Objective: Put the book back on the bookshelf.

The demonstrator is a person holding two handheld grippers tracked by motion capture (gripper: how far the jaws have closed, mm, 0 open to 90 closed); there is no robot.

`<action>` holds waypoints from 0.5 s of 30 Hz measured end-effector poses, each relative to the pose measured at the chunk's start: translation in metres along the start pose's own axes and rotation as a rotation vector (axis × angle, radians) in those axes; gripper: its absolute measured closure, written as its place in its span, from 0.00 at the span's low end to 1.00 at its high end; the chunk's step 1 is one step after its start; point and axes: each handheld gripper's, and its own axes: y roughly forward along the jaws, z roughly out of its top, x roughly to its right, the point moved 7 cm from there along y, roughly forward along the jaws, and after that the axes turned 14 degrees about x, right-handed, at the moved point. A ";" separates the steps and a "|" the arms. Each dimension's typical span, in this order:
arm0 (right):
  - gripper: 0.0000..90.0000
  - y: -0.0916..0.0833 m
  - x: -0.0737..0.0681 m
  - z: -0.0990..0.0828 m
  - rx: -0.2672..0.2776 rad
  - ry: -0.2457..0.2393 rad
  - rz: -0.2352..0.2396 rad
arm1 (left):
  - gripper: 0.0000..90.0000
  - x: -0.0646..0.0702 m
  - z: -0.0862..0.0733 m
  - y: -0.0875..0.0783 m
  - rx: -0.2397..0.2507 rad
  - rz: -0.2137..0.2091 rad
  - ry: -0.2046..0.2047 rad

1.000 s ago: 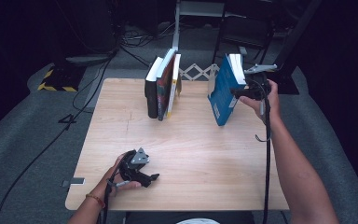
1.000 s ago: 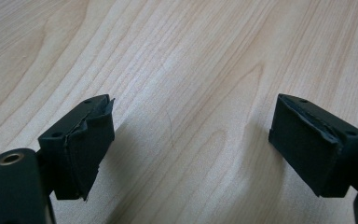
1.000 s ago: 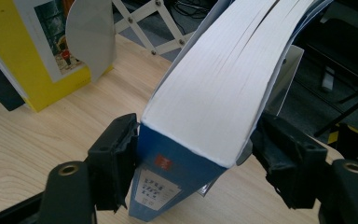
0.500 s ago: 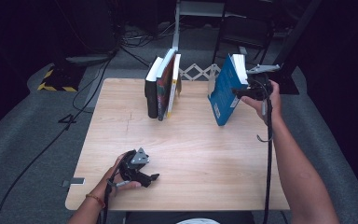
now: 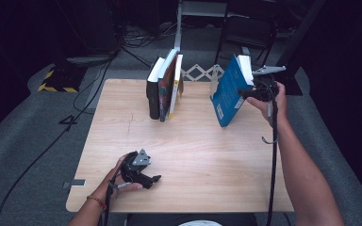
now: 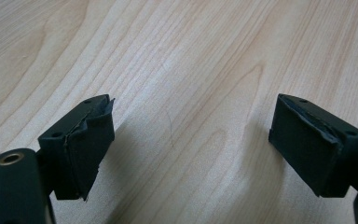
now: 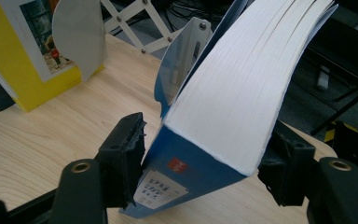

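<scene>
The right gripper (image 5: 249, 92) is clamping the blue book (image 5: 227, 90) near the far right corner of the desk (image 5: 207, 160), tilted, one lower corner touching the wood. With the grip so near one edge, the heavy book may be swinging or slipping out. The left gripper (image 5: 143, 178) is resting wide open and empty near the front edge. Three more books (image 5: 165, 85) are standing at the far edge, making four books.
</scene>
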 end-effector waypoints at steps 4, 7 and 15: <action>0.42 0.000 0.003 -0.001 -0.001 0.002 -0.006 | 0.15 0.000 0.000 0.000 0.000 0.000 0.000; 0.42 -0.001 0.008 -0.002 0.001 0.005 -0.011 | 0.15 0.000 0.000 0.000 0.000 0.000 0.000; 0.43 -0.001 0.013 -0.005 -0.003 0.004 -0.015 | 0.15 0.000 0.000 0.000 0.000 0.000 0.001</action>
